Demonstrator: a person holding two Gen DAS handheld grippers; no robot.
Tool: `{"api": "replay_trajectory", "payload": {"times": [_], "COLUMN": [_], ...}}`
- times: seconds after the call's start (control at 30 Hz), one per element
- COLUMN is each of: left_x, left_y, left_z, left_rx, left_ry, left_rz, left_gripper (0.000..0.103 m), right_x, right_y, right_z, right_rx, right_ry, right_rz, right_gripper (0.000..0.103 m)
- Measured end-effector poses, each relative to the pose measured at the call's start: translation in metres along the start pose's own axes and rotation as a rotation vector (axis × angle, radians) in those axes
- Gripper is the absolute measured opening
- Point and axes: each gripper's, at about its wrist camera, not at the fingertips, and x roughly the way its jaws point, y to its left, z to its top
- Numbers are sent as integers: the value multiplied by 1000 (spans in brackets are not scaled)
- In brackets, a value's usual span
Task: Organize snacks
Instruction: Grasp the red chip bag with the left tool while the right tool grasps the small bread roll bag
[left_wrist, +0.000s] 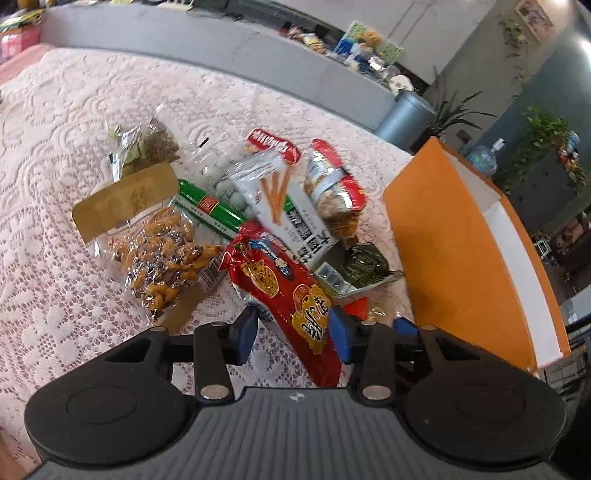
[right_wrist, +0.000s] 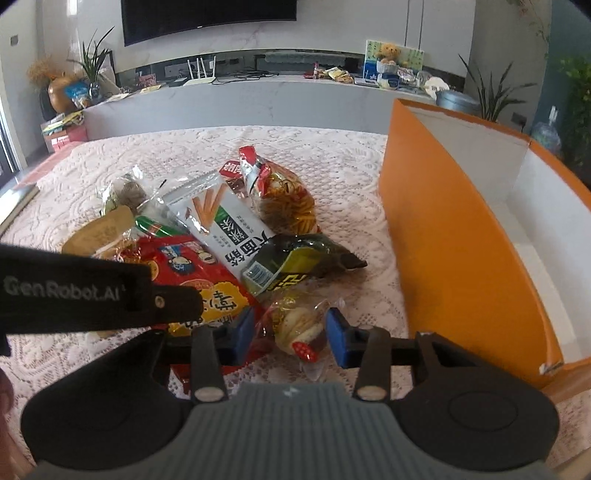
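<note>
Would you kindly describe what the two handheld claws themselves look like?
Both claws, left and right, match: blue fingertip pads on black linkage arms with silver rivets, round black side housings, and a grey ribbed body. The left one's side, seen from the right camera, reads "GenRobot.AI".

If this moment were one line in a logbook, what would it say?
left tool: around red snack bag | right tool: around clear-wrapped pastry | orange box: open, no snacks visible inside

occluded: red snack bag (right_wrist: 207, 280) by left gripper (right_wrist: 110, 295) | cut off: orange box (left_wrist: 461, 258)
</note>
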Motion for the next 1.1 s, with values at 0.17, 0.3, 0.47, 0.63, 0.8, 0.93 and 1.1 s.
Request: {"api": "replay_trajectory", "payload": {"times": [0.17,0.3,0.47,0.63,0.8,0.93,1.1], "left_x": [16,30,31,27,9,-9,-32], "left_y": [4,12,8,6,-2,-5,-6], "left_z": [8,5,2,0,-3,-6,-15], "left_rx": [-60,-112,-68,-52,16,70,120], "left_ry": [-3,12,1,-24,-89,-130,-135], "left_rz": [21,13,29,27,42,46,90], "left_gripper": [47,51,55,43,33,32,27], "right_x": [1,3,9,11,9,4,-6], "right_y": [-3,-5,-7,-12,-18,-18,-15], "right_z": [0,0,0,-1,-1,-1,-1], "right_rx": [21,35,48,80,113,122,111], "right_ry": [4,5,40,48,40,20,-8], "right_rz": [14,25,3,15,47,71,97], "right_gripper": [43,43,49,50,46,45,45]}}
